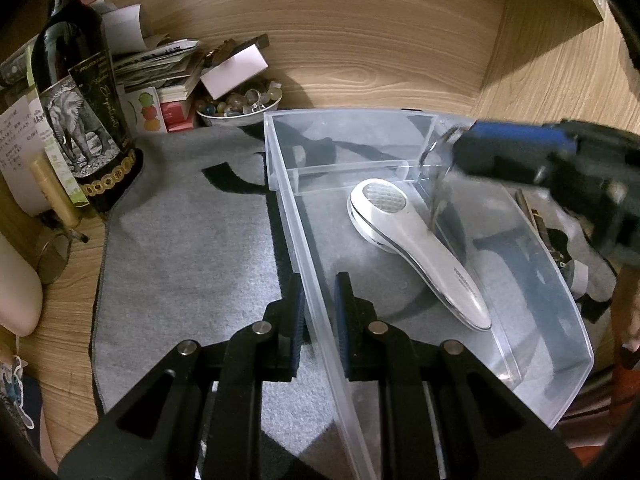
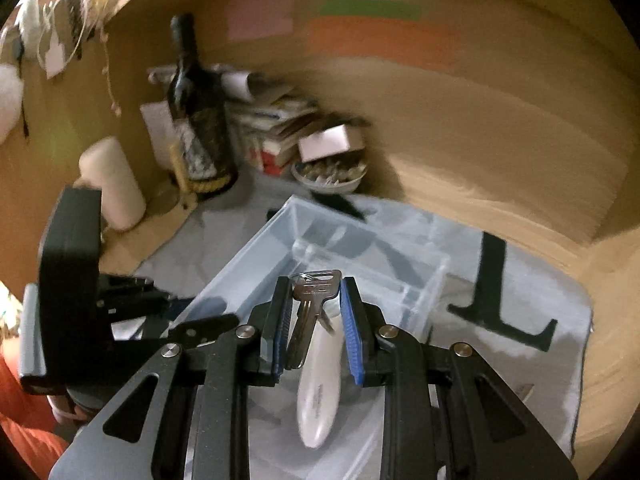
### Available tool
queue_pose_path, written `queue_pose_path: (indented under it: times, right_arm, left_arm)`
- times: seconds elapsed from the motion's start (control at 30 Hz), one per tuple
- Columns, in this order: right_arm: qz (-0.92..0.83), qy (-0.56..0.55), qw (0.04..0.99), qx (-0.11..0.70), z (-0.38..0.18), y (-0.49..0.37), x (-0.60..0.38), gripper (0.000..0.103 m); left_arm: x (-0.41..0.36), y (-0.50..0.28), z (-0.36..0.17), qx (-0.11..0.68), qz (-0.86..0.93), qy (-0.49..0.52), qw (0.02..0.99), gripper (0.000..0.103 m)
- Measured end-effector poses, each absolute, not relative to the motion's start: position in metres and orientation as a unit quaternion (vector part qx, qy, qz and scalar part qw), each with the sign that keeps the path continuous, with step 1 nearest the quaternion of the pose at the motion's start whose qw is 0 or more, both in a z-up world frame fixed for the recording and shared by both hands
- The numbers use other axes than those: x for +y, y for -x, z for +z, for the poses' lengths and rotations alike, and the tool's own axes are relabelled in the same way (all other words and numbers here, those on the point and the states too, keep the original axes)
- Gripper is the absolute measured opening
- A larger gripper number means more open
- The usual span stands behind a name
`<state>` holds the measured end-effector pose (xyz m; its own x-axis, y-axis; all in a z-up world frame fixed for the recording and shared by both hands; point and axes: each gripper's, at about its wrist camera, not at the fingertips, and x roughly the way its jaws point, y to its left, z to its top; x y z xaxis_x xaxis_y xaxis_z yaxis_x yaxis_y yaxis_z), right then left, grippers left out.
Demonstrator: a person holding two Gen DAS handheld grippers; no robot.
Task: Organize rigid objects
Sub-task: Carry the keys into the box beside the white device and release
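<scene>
Right wrist view: a set of keys [image 2: 314,300] hangs pinched between the 2 blue pads of the right gripper [image 2: 316,312], bows up and blades pointing back toward the camera; blur makes it hard to say whether 2 or more keys share the ring. Directly below and ahead of those fingers sits the clear plastic organizer bin [image 2: 240,264], with a white handheld lint shaver [image 2: 320,392] lying lengthwise in its large compartment and smaller divided sections beyond the fingertips.

In the left wrist view, the left gripper [image 1: 318,320] straddles the bin's near-side wall [image 1: 304,264], 1 finger outside and 1 inside; its pads look slightly apart from the plastic, so it appears spread rather than clamped. The right gripper [image 1: 460,148] reaches over the far corner, the keys only a glassy smear there.

Everything rests on a grey mat [image 1: 180,240]; a wine bottle [image 1: 76,112] and a bowl of beads [image 1: 240,104] stand well off to the left.

Risks: the keys, gripped by thin metal, could swing or slip and land on the shaver instead of a small section. If the left gripper is not truly holding, a knock could slide the bin.
</scene>
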<state>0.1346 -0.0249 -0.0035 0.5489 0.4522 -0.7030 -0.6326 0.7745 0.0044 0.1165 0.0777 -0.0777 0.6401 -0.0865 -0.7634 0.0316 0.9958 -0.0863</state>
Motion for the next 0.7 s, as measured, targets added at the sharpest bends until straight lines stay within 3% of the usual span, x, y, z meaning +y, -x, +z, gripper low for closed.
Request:
queue_pose_path:
  times: [0.7]
  right_arm:
    - [0.336, 0.166, 0.823, 0.426, -0.036, -0.139, 0.001, 0.023]
  left_arm:
    - [0.078, -0.116, -0.078, 0.423, -0.035, 0.034, 0.905, 0.016]
